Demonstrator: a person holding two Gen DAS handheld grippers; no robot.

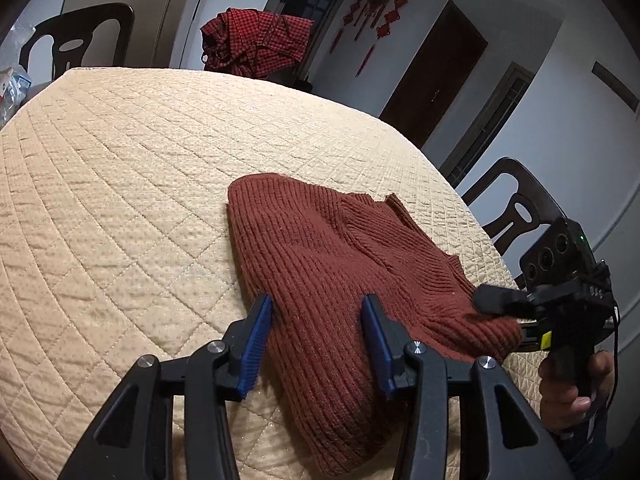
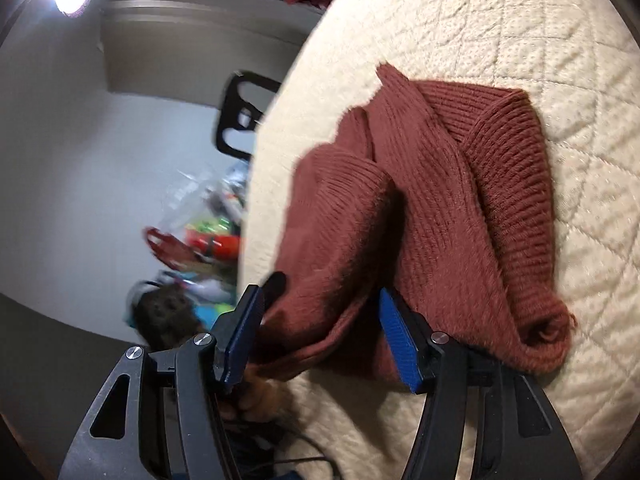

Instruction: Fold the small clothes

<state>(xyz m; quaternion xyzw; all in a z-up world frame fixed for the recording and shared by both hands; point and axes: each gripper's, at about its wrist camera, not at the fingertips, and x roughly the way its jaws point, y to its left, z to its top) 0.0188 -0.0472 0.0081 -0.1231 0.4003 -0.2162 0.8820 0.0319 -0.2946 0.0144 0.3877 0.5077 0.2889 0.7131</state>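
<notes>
A rust-red ribbed knit sweater (image 1: 332, 264) lies partly folded on the cream quilted table cover (image 1: 120, 168). My left gripper (image 1: 316, 308) is open, its blue pads either side of the sweater's near left part, just above it. My right gripper (image 2: 320, 300) is open too, with a loose fold of the sweater (image 2: 432, 208) between its blue pads at the table edge. In the left wrist view the right gripper (image 1: 496, 300) sits at the sweater's right end, held by a hand.
A red checked cloth (image 1: 256, 40) hangs over a chair at the table's far side. Dark chairs (image 1: 516, 208) stand at the right and at the far left (image 1: 76, 40). Bags and clutter (image 2: 200, 236) lie on the floor beside the table.
</notes>
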